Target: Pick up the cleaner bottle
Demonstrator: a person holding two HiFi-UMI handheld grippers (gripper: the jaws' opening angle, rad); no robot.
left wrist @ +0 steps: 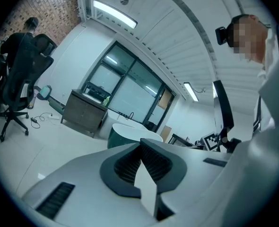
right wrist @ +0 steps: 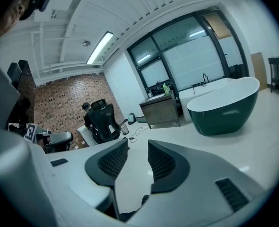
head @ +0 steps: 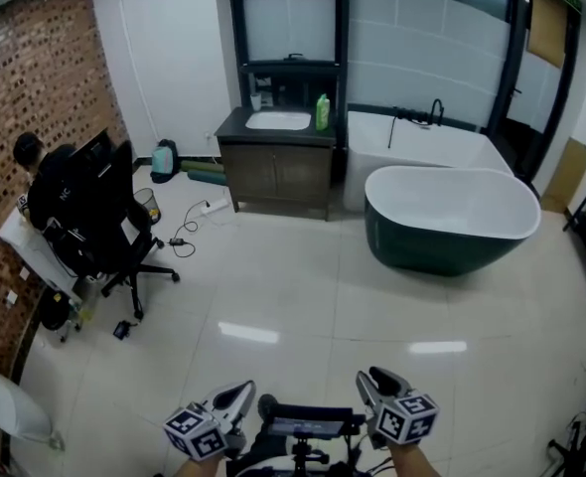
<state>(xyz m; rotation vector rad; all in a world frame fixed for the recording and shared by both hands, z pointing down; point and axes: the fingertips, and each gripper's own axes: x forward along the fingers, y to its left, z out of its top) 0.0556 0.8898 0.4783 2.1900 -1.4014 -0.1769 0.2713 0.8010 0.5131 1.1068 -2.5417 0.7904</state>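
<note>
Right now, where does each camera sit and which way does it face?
Head view: on the person's head, looking steeply down over the floor toward the vanity; left gripper and right gripper show at the bottom.
Left gripper view: along its shut jaws toward the vanity; torso at right.
Right gripper view: along its open, empty jaws toward the bathtub; sleeve at left.
All three share the cleaner bottle.
</note>
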